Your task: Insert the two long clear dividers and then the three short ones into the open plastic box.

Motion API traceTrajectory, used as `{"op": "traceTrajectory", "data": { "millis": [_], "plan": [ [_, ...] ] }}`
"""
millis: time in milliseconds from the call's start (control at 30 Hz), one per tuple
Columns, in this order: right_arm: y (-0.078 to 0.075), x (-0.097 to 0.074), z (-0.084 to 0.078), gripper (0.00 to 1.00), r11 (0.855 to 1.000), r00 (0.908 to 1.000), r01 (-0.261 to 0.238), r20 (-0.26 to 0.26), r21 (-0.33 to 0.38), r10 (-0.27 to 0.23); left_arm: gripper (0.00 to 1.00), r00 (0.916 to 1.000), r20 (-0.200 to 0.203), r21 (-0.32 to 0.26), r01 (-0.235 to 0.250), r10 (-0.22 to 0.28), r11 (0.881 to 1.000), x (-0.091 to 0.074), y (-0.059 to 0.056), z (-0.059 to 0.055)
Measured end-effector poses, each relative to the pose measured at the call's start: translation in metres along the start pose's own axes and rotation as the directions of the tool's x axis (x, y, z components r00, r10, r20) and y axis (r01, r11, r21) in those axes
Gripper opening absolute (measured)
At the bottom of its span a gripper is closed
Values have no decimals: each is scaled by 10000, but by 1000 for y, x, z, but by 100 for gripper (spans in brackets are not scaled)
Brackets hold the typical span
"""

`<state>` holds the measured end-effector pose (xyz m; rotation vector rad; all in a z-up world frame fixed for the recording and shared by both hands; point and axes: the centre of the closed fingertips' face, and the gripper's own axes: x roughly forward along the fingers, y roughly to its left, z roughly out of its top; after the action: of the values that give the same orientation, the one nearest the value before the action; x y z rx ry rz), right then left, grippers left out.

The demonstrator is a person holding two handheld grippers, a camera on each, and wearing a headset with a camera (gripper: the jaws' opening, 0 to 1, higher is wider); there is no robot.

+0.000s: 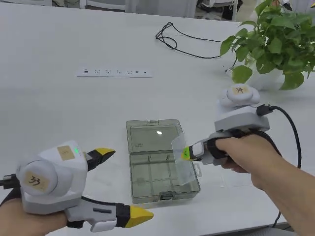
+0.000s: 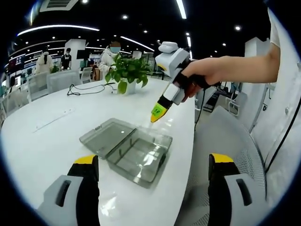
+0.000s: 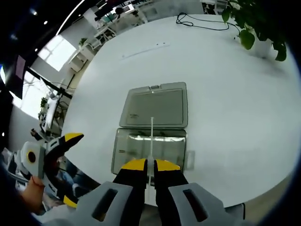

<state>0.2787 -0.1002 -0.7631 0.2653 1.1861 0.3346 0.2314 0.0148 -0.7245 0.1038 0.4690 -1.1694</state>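
The open smoky plastic box (image 1: 139, 173) lies on the white table, lid (image 1: 153, 135) folded back on the far side. My right gripper (image 1: 187, 154) is shut on a clear divider (image 1: 180, 160), held on edge and tilted over the box's right part. In the right gripper view the divider (image 3: 151, 134) rises edge-on from the shut gripper (image 3: 150, 165) above the box (image 3: 136, 143). My left gripper (image 1: 123, 183) hangs open and empty to the left of the box. The left gripper view has the box (image 2: 136, 150) ahead of my gripper (image 2: 153, 162), with the right gripper (image 2: 157, 113) above it.
A white power strip (image 1: 114, 72) lies further back, with a black cable (image 1: 182, 39) behind it. A potted plant (image 1: 275, 39) stands at the back right. Faint clear pieces (image 1: 235, 180) lie right of the box. The table's front edge is just below the box.
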Motion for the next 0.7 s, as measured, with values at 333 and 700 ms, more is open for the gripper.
{"op": "traceTrajectory", "data": {
  "millis": [333, 700],
  "plan": [
    [-4, 13, -9, 7, 9986, 9989, 269, -384, 447, -252, 99, 9997, 63, -103, 225, -224, 9997, 3, 1, -3],
    [-11, 25, -12, 7, 9982, 9966, 468, -695, 382, -441, 97, 9995, 124, -293, 284, -280, 9992, 6, -1, -4]
  ]
}}
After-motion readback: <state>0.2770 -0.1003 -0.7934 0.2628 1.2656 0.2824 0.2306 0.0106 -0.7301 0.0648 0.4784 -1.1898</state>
